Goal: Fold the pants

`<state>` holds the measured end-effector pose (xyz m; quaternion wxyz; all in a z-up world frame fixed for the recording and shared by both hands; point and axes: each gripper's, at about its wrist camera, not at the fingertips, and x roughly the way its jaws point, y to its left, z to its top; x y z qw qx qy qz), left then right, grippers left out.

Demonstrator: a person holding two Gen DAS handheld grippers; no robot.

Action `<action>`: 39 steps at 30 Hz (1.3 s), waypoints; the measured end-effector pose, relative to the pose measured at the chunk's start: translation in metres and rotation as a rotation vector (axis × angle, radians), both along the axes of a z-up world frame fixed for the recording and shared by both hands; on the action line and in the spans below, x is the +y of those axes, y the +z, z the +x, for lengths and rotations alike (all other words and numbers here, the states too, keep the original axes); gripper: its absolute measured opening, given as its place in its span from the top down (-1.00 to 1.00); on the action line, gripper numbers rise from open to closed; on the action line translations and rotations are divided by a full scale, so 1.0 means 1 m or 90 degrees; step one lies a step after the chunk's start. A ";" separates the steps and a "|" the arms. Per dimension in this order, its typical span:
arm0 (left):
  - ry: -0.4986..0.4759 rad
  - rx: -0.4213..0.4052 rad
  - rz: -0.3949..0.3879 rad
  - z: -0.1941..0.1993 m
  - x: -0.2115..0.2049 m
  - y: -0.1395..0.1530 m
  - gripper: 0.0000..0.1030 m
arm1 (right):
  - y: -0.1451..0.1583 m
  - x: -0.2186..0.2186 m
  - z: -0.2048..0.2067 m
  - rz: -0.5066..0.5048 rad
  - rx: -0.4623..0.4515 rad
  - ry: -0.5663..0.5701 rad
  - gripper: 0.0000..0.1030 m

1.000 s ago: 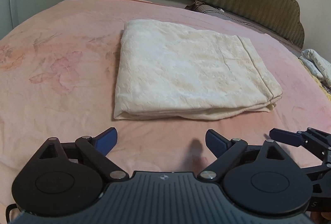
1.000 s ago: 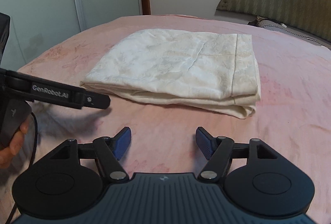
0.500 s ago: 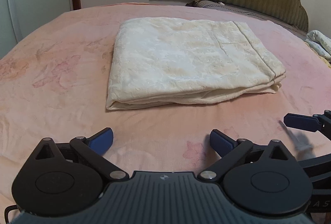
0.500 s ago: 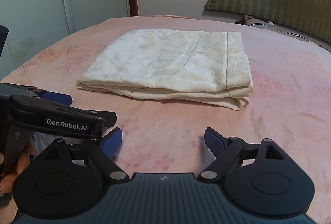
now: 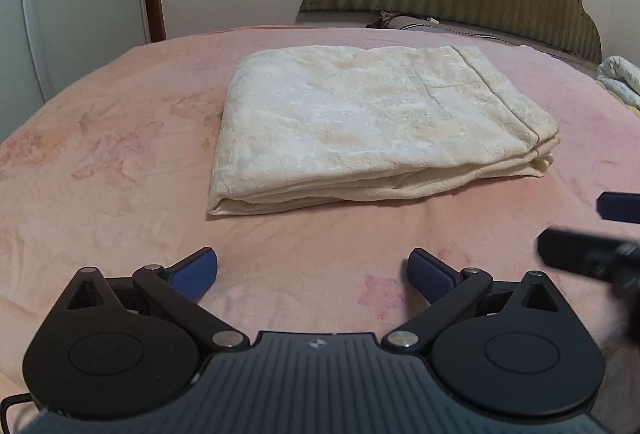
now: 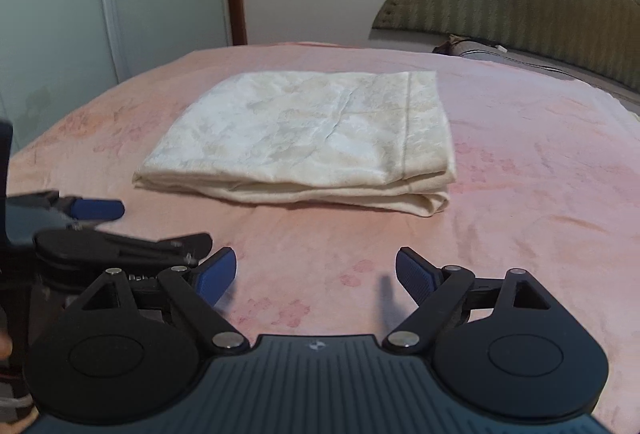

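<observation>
We note the pants [image 5: 372,125] folded flat mid-bed [image 5: 100,193], left tool [image 5: 312,274] and right tool [image 6: 316,274] both spread empty short of them; a careless nudge could undo the layers.

The cream, faintly patterned fabric pants [image 5: 360,129] lie folded into a flat, layered rectangle on the pink bedspread, near its middle. Stacked fold edges face the near side, and a stitched hem runs along the right end.
</observation>
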<state>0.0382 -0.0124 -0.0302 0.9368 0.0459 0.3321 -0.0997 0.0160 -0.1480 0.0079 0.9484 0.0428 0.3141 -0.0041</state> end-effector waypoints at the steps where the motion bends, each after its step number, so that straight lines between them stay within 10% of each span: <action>1: 0.000 0.000 -0.008 0.000 0.002 0.000 -1.00 | 0.006 -0.005 -0.004 0.017 -0.009 -0.011 -0.70; 8: -0.001 0.000 -0.002 0.000 0.001 0.000 -1.00 | 0.062 -0.026 -0.040 0.177 -0.103 -0.001 -0.77; 17: -0.001 0.000 -0.001 0.000 0.002 0.000 -1.00 | 0.128 -0.022 -0.062 0.518 -0.224 0.258 -0.98; 20: -0.001 0.000 -0.001 0.000 0.002 0.000 -1.00 | 0.132 -0.038 -0.055 0.561 -0.251 0.227 -0.98; 24: -0.001 0.000 -0.001 0.000 0.002 0.000 -1.00 | 0.123 -0.071 -0.053 0.465 -0.297 0.042 -1.00; 29: -0.001 0.000 -0.001 0.000 0.001 0.000 -1.00 | 0.084 -0.081 -0.025 0.203 -0.208 -0.177 -1.00; 39: -0.001 0.000 -0.001 0.000 0.002 0.000 -1.00 | -0.003 -0.036 0.004 0.070 -0.064 -0.095 -1.00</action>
